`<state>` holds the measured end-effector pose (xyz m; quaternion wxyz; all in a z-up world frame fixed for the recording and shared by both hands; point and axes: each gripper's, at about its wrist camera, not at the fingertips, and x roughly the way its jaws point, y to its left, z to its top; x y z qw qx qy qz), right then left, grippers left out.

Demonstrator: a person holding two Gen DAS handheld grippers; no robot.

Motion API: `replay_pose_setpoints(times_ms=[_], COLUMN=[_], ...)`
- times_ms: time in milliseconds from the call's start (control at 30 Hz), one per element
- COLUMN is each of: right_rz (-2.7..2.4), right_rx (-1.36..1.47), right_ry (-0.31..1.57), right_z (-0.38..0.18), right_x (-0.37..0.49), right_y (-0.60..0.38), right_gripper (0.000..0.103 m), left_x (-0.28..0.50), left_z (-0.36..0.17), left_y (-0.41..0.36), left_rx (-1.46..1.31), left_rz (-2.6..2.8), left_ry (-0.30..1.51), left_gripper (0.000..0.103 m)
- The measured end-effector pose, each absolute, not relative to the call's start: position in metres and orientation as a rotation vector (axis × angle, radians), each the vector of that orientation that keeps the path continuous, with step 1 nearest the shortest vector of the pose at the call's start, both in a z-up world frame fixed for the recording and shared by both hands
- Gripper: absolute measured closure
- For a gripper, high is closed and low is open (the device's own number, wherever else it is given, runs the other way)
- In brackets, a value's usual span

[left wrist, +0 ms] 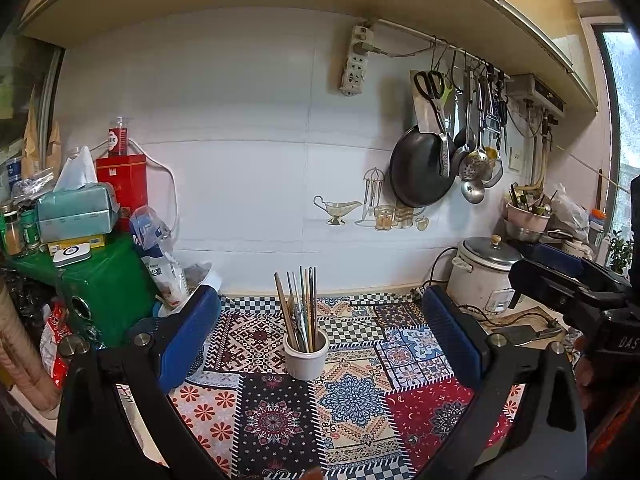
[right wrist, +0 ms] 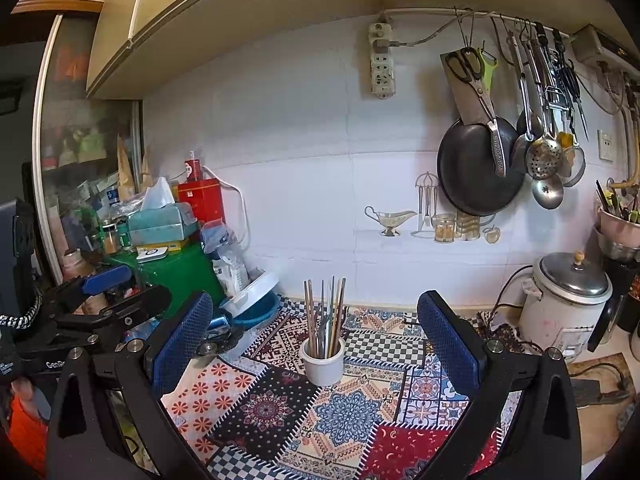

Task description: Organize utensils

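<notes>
Both grippers, left gripper (left wrist: pixel 320 336) and right gripper (right wrist: pixel 316 344), hold jaws wide open, empty. Chopsticks and metal utensils (left wrist: pixel 301 308) stand in the white ceramic cup (left wrist: pixel 306 358) mid-table. Utensils appear collected; next, probably withdraw or verify.

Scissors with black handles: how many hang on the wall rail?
1 clear pair: the black-handled scissors hang at the rail's left end, above the black pan. Others may hide among the crowded tools further right.
</notes>
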<state>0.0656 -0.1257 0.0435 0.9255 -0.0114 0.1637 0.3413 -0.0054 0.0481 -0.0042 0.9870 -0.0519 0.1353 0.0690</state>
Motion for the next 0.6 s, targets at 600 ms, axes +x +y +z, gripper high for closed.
replay_pose_setpoints(times_ms=[600], right_rz=[0.691], right_rx=[-0.025], right_ry=[0.332], right_z=[0.0427], right_x=[0.0736], right_y=[-0.1207], right_gripper=[0.001], left_x=[-0.0021], left_z=[-0.0031], left_y=[0.0508], left_rx=[-0.106], left_rz=[0.133], left_ry=[0.263], left_gripper=[0.001])
